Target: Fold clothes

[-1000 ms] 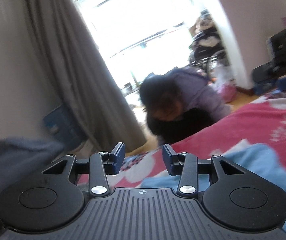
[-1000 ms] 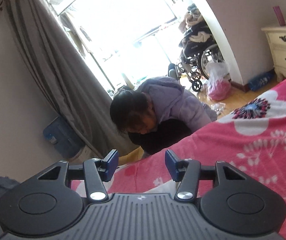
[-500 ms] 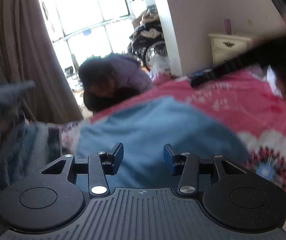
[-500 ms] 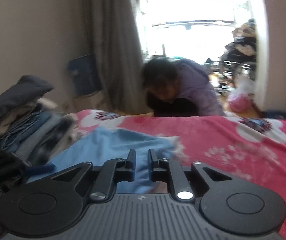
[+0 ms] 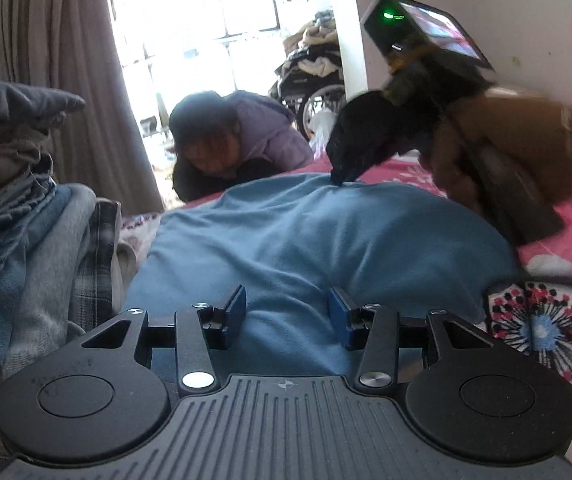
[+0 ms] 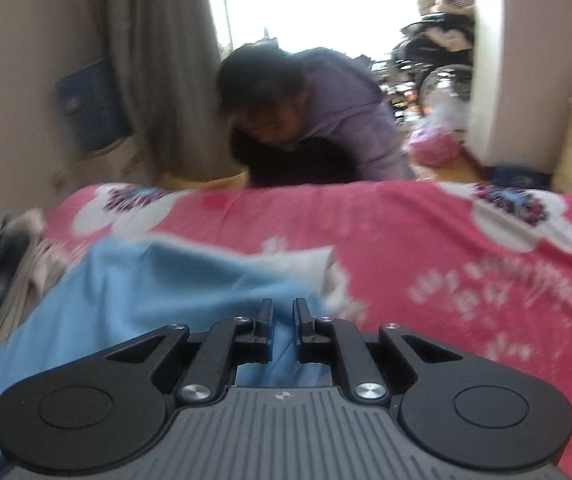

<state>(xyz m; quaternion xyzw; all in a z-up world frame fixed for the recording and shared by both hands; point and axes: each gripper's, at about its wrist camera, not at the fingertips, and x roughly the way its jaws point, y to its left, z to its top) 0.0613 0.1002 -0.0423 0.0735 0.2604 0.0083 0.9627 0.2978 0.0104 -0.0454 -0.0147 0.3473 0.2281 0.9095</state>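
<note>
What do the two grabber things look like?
Both are black with a ribbed grey base, two round discs and silver bolts. The left gripper has blue pads. The right gripper looks the same; from the left camera it carries a small screen with a green light, held by a hand.

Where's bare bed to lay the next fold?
Free: pink bedspread right of the blue garment, out to the flower print, and the strip along the far edge. Crowded: clothes pile on the left butts the garment; both tools, left and right, work over it.
</note>
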